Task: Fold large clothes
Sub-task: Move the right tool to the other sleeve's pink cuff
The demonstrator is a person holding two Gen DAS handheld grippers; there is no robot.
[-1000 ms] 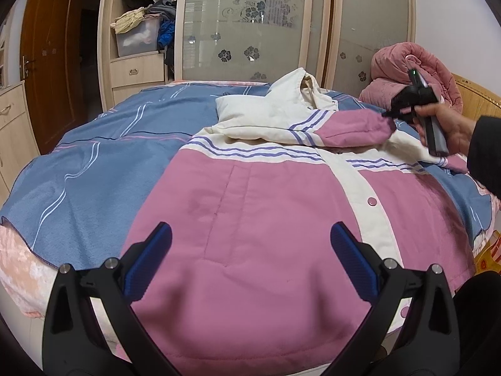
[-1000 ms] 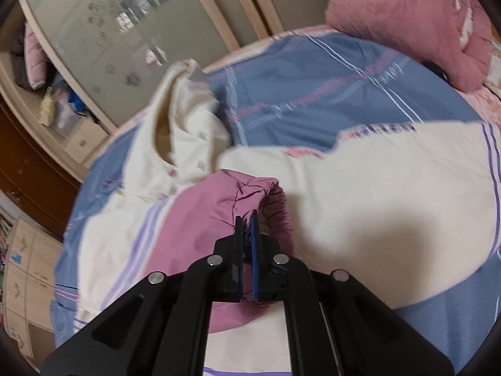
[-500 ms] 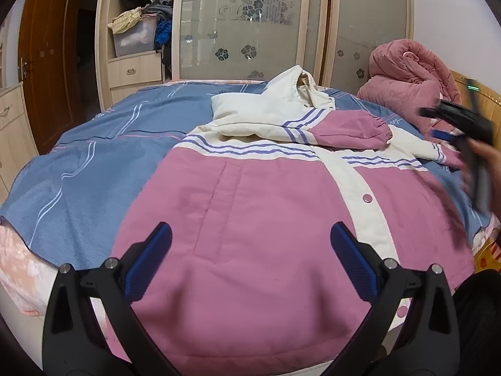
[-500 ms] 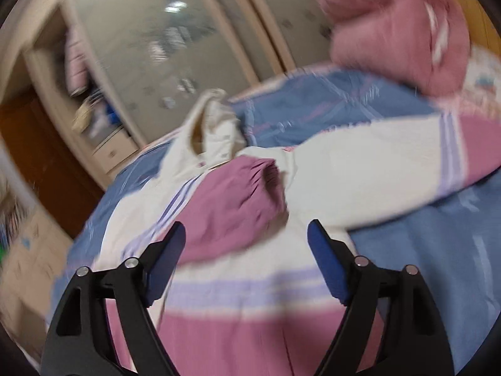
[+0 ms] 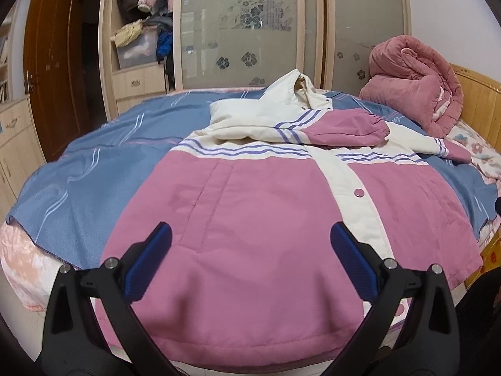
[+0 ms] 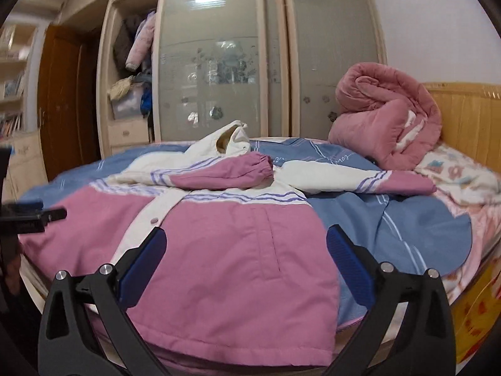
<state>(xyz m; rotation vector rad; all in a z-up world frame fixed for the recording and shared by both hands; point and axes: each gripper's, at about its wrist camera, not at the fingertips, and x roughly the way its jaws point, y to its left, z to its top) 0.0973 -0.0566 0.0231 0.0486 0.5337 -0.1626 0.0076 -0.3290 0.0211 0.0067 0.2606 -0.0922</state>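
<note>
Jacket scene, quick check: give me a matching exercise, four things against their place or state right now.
Things:
1. folded sleeve
2. other sleeve
3. hood
4. pink quilt

States:
A. rolled up by the headboard
B. laid across the jacket's chest
C. stretched out sideways on the blue sheet
D. standing up at the jacket's far end

Pairs: 1-B, 2-C, 3-D, 4-A

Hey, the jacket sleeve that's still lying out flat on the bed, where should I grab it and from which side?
Grip the outstretched sleeve at its pink cuff end, coming in from the right with the right hand-held gripper. That end lies free on the blue bedspread, so pulling it carries the sleeve across the chest like the folded sleeve.
</note>
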